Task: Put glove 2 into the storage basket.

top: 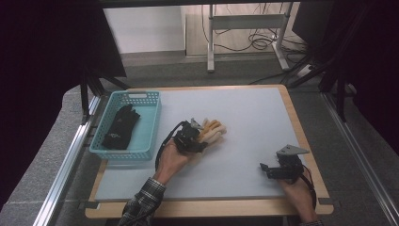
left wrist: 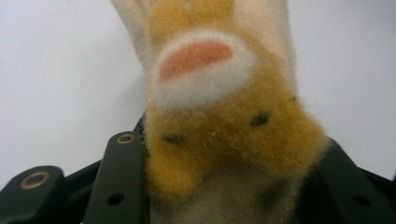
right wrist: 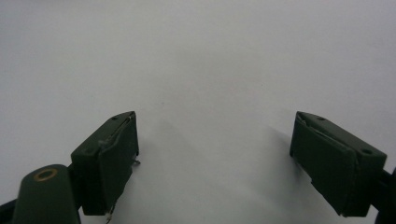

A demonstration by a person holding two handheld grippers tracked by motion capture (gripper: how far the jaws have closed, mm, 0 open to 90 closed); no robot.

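Left gripper (top: 200,137): clamped on fuzzy yellow-and-cream glove (left wrist: 224,126), mid-table.
Right gripper (right wrist: 215,163): jaws spread, idle near right.
Risk: soft pile could slip from pads, missing far-left basket (top: 151,123).

- Stood on grey floor (top: 56,141), wood-edged table (top: 301,136) topped pale grey.
- Far off, white wall (top: 146,28), metal desk legs (top: 211,47), tangled cables (top: 256,42).
- Dark curtains (top: 42,70) left and right.

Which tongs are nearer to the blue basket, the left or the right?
Left. The left tongs grip the fuzzy yellow glove just right of the blue basket; the right tongs rest open far across the table, near its right edge.
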